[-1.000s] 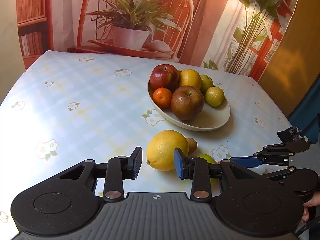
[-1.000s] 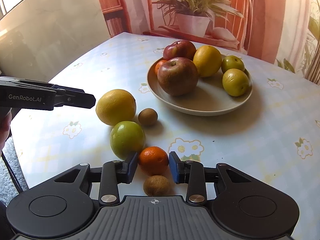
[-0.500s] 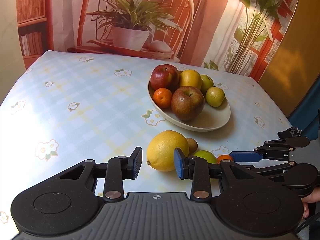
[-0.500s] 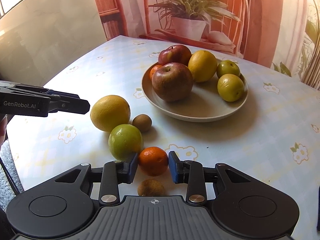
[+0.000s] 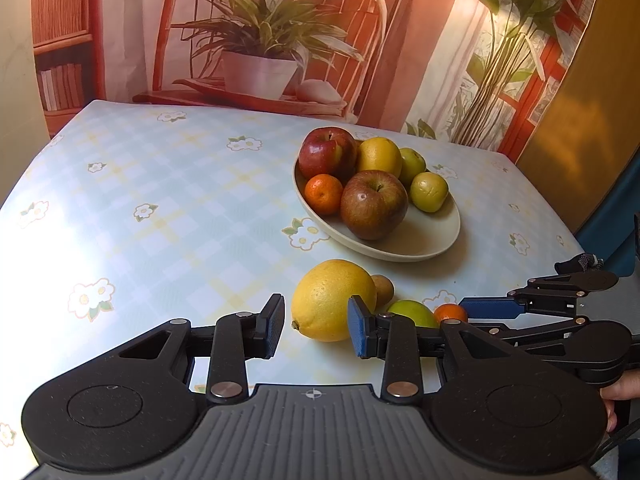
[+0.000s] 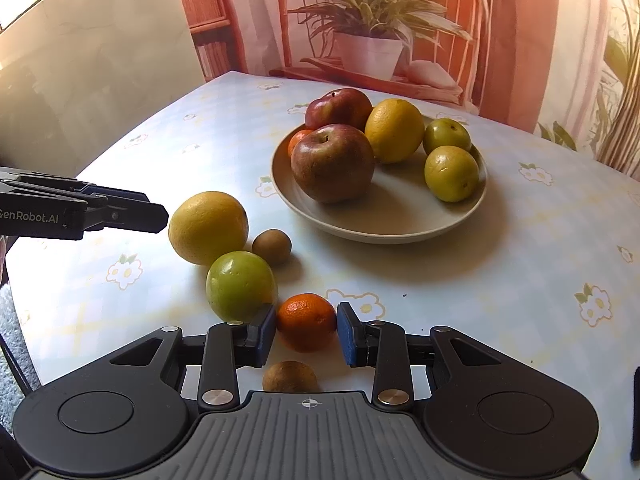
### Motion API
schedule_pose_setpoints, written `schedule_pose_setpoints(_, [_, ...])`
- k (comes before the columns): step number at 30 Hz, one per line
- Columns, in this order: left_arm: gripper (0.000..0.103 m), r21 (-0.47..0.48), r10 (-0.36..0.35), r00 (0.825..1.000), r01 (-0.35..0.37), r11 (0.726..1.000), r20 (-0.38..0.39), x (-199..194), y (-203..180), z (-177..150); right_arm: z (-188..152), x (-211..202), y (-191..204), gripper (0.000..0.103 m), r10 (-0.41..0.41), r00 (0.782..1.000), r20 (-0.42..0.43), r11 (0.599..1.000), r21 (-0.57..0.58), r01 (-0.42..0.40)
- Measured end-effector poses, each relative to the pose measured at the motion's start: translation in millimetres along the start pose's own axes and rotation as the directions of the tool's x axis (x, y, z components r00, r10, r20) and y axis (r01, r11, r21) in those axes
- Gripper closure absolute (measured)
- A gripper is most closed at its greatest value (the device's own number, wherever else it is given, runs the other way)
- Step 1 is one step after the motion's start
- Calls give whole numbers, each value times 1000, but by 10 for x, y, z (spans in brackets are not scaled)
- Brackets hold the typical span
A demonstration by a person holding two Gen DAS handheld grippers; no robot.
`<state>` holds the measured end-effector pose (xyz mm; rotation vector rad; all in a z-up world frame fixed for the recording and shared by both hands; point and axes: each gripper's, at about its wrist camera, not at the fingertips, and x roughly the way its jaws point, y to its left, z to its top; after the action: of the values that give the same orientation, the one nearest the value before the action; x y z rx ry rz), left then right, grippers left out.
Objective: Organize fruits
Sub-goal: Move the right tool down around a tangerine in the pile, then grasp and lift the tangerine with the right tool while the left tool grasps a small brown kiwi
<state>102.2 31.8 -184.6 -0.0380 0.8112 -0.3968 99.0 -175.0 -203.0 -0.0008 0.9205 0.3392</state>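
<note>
My right gripper (image 6: 306, 328) is shut on a small orange (image 6: 306, 322), just above the flowered tablecloth and in front of a beige plate (image 6: 380, 236). The plate holds two red apples, a yellow citrus, two green fruits and another small orange. Loose on the cloth lie a big yellow citrus (image 6: 208, 228), a green fruit (image 6: 240, 286) and two brown kiwis (image 6: 272, 246), one of them (image 6: 290, 376) right under the held orange. My left gripper (image 5: 316, 322) stands open, its pads clear of the big yellow citrus (image 5: 332, 300) just ahead.
The table's near edge (image 6: 16, 312) runs close to the loose fruit on the left. A backdrop picture of a potted plant (image 5: 260, 68) hangs behind the table. A hand (image 5: 620, 392) holds the right gripper's handle.
In the left wrist view the small orange has come into sight beside the green fruit, between the right gripper's fingers. The left gripper has not moved.
</note>
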Motion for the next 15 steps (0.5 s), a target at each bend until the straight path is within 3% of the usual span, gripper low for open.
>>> schedule_pose_setpoints(15, [67,28,-38,999,39,999,-14,20,-81,3,3,-116,-195,73,-21,999,34,999,32,20])
